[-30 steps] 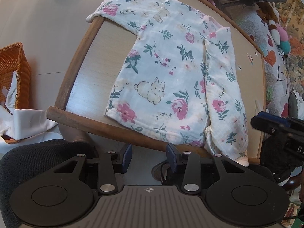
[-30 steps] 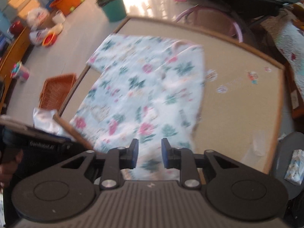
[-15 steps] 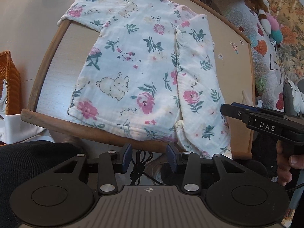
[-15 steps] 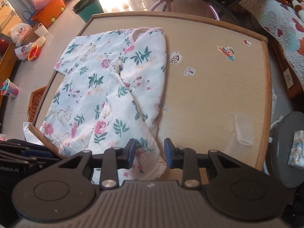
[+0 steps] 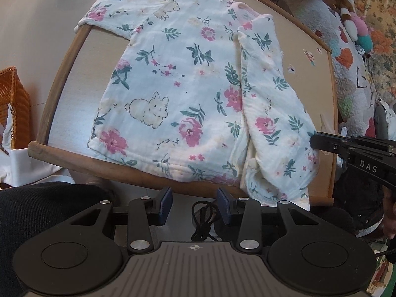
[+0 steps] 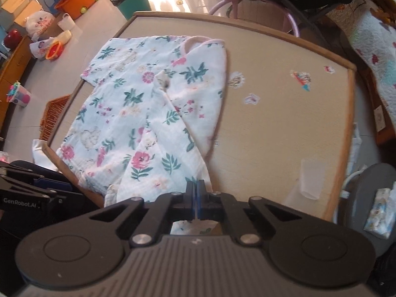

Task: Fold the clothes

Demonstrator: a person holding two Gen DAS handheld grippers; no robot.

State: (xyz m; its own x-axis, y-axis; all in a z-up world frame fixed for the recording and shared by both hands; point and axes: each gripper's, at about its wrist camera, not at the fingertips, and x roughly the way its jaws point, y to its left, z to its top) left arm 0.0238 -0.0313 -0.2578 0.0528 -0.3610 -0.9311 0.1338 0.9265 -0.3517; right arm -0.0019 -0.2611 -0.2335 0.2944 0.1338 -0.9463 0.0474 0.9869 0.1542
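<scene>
A white floral-print cotton child's top (image 5: 178, 94) lies flat on the beige wooden-rimmed table (image 6: 284, 113), its long axis running from the near rim away toward the collar at the far side. Its right portion is already turned inward over the body, forming a loose flap.

The right gripper (image 6: 197, 193) stands at the near right corner of that flap, jaws closed together on the hem, with cloth visible directly ahead of and beneath the pads. The left gripper (image 5: 194, 206) hangs short of the near table rim, jaws open and holding nothing; the garment lies wholly forward of it, apart from the fingers.

Judgement: the right gripper is the nearer and the only one engaged. The left sleeve (image 5: 111, 12) remains spread toward the far left corner, unfolded, well apart from both grippers. A woven orange basket (image 5: 12, 104) sits on the floor at left.
</scene>
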